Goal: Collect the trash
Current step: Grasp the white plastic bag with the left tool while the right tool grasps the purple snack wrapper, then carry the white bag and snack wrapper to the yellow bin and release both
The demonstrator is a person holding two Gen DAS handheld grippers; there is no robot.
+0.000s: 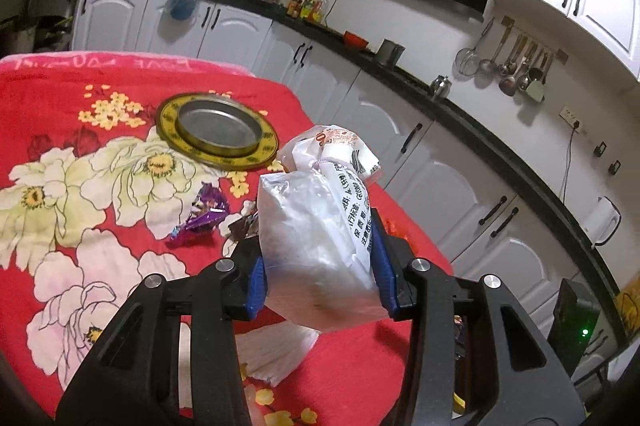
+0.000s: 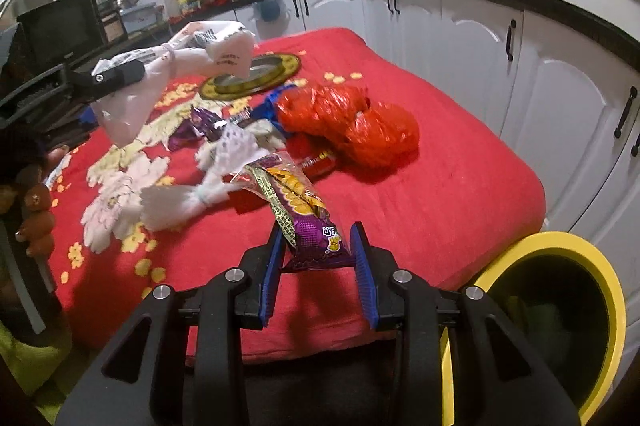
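My left gripper (image 1: 320,258) is shut on a white plastic bag (image 1: 316,234) and holds it above the red flowered cloth; the bag also shows in the right wrist view (image 2: 160,73). My right gripper (image 2: 320,250) is shut on a purple snack wrapper (image 2: 304,218), lifted over the table's near edge. On the cloth lie a crumpled red plastic bag (image 2: 352,125), white tissue scraps (image 2: 192,197), and a small purple wrapper (image 1: 204,214). A yellow-rimmed trash bin (image 2: 560,314) stands by the table's right corner, below my right gripper.
A round metal plate with a yellow rim (image 1: 218,129) sits on the cloth at the far side. White kitchen cabinets (image 2: 520,65) with a black counter run behind and to the right. A white tissue (image 1: 276,354) lies under my left gripper.
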